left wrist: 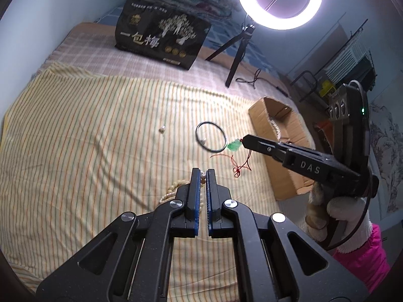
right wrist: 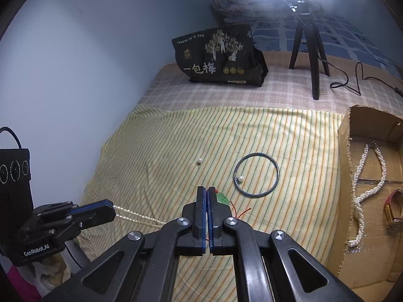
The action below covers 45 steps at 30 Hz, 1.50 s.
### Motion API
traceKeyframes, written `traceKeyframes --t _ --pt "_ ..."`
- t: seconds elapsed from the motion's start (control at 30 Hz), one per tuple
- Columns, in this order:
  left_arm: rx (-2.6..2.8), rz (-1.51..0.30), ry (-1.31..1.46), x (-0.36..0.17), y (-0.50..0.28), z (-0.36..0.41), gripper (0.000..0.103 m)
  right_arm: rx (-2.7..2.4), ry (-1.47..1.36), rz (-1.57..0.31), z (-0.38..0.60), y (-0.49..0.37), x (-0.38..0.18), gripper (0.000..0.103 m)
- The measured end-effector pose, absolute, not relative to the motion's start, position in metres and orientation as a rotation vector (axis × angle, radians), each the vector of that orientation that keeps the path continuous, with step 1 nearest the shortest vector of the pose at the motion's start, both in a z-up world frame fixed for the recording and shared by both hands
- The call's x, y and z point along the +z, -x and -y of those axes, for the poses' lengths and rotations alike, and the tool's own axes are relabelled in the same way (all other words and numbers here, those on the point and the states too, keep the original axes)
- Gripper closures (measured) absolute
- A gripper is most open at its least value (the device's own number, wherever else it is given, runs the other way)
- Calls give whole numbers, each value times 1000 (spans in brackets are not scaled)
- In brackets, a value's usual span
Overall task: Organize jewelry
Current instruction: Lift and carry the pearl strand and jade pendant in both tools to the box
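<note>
Both grippers clamped: left gripper (left wrist: 203, 173) on bead strand (right wrist: 136, 216), right gripper (right wrist: 207, 191) on green pendant (left wrist: 233, 146), beside cardboard box (right wrist: 345, 156) edge.

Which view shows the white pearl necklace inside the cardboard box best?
The right wrist view: the pearl necklace lies in full sight on the floor of the box. In the left wrist view the box's wall hides all but a sliver.

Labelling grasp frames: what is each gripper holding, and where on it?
Left gripper: the pearl bead strand, pinched partway along. Right gripper: the green pendant's red cord, just above the pendant.
</note>
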<state>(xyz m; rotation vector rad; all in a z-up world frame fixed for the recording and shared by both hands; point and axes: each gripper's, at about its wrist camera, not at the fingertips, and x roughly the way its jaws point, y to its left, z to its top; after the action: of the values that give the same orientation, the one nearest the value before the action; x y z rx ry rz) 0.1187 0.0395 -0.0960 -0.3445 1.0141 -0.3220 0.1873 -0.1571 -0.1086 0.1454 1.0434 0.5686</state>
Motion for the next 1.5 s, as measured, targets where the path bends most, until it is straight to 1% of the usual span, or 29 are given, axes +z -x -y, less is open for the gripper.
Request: traceKeyframes --t 0.37,0.77,1.07,1.5 --pt "-368 -944 353 -60 -123 -25 101 527 -154 -987 196 -176 -83 103" --pt "-447 -869 331 -15 -130 15 101 411 -182 -924 272 -158 -62 103" --pt "-510 -815 290 22 -139 56 101 330 -211 -880 328 -139 -49 103" --pt "-593 -807 231 44 -151 124 101 250 -248 -875 381 -130 -50 103"
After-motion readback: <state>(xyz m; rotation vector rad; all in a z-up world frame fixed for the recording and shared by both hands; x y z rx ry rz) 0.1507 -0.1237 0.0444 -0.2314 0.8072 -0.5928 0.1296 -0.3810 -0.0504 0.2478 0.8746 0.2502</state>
